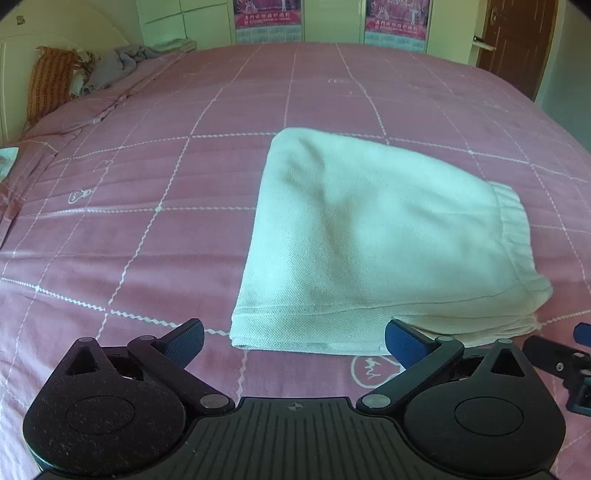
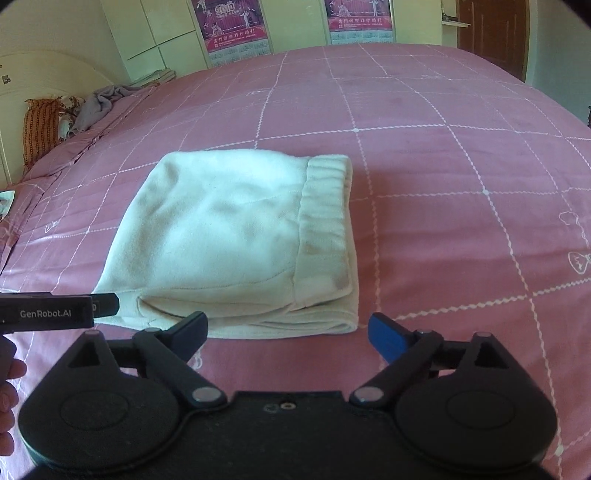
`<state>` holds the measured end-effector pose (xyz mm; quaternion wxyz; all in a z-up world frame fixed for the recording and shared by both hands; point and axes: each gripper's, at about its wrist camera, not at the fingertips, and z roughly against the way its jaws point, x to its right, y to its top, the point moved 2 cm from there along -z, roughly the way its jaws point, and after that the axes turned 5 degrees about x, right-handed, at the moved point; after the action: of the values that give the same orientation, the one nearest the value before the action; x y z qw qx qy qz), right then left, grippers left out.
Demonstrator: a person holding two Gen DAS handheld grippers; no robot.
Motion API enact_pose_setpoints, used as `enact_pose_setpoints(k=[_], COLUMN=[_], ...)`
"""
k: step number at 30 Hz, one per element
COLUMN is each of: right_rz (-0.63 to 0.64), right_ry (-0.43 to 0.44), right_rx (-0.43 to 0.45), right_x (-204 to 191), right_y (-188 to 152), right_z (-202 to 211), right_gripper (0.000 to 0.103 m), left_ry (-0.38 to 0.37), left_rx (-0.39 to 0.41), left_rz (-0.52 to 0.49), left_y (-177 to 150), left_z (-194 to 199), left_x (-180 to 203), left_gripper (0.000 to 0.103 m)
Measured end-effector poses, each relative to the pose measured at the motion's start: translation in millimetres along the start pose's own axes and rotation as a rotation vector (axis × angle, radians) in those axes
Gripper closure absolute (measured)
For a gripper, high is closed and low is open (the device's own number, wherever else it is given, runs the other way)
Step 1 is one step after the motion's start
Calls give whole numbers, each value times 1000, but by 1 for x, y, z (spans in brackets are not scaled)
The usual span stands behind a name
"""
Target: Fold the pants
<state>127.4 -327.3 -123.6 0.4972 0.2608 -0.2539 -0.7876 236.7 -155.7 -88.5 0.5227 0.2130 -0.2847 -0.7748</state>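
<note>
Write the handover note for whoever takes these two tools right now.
Left tool: open, empty, just short of the pants' near edge.
Right tool: open, empty, at the near right corner.
Pants: white, lying on the pink bed cover as a compact layered stack, waistband on top at the right side.
Done: the folds appear finished; neither tool holds anything.
Left: probably nothing beyond squaring the near edges if wanted.

One folded pair of white pants (image 1: 376,236) (image 2: 236,236) is counted on one pink bed (image 1: 147,240) (image 2: 443,184). Two grippers are seen, the left gripper (image 1: 294,341) and the right gripper (image 2: 288,332). Toward twelve o'clock two wall calendars (image 2: 232,26) and one brown door (image 1: 517,40) are counted, and toward ten o'clock one orange pillow (image 1: 50,85) and one grey cloth (image 2: 99,103).
</note>
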Motion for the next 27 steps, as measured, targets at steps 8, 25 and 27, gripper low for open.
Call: enact_pose_setpoints(k=[8,25,27], right_rz=[-9,52,56], right_ry=[25,74,81], right_rx=[-3,114,129], right_x=[-5,-35,-38], right_y=[-13,-29,-28], right_z=[28,105,110], right_gripper=[4,2,1], left_ry=[93,84,93], left_rx=[110,258,260], left_rz=[-67,-82,-98], left_y=[-9,-30,-31], left_z=[59,145,150], left_x=[7,6,10], left_gripper=[0,0,0])
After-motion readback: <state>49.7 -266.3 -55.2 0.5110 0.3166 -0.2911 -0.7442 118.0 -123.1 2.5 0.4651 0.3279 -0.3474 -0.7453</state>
